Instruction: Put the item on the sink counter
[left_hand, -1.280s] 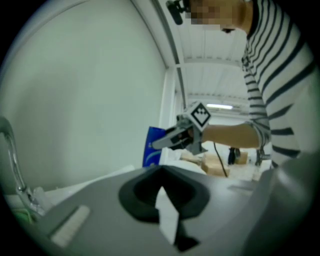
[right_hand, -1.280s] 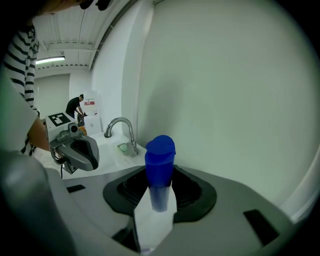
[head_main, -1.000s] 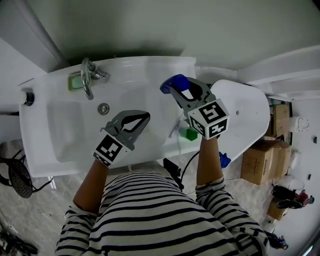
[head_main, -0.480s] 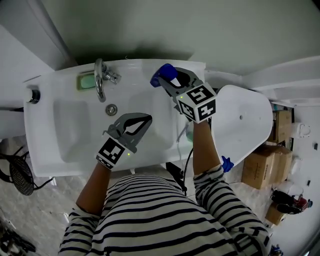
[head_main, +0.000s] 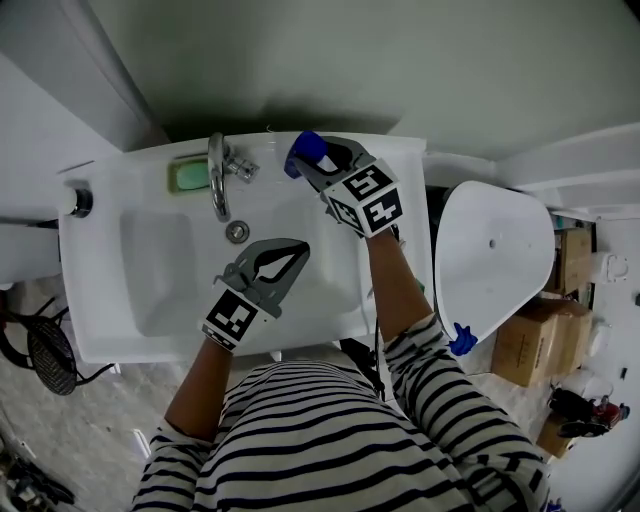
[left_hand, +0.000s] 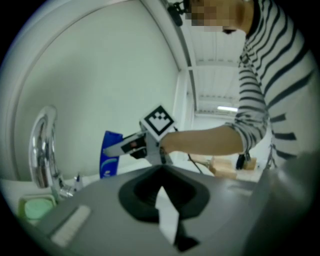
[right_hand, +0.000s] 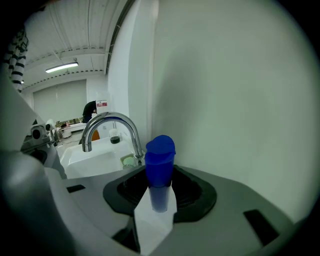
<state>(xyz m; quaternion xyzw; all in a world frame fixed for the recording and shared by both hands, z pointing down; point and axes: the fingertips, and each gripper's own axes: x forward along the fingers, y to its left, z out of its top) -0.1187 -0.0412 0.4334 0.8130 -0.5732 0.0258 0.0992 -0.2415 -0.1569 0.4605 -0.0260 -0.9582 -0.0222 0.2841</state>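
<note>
A blue tube (head_main: 304, 152) with a rounded cap is held upright-tilted over the back rim of the white sink counter (head_main: 335, 290), just right of the faucet (head_main: 217, 176). My right gripper (head_main: 314, 166) is shut on the blue tube (right_hand: 160, 161), its pads pinching the lower body. The left gripper view shows the tube (left_hand: 110, 155) against the wall with the right gripper (left_hand: 125, 146) on it. My left gripper (head_main: 297, 247) hovers over the basin, shut, with nothing between its fingers.
A green soap (head_main: 188, 176) lies in a dish left of the faucet, and the drain (head_main: 237, 231) sits in the basin. A white oval lid (head_main: 490, 260) stands right of the sink. Cardboard boxes (head_main: 530, 340) are on the floor at the right.
My right gripper has carried the blue tube leftward and lower, toward the faucet at the back of the counter. The left gripper has drifted a little over the basin.
</note>
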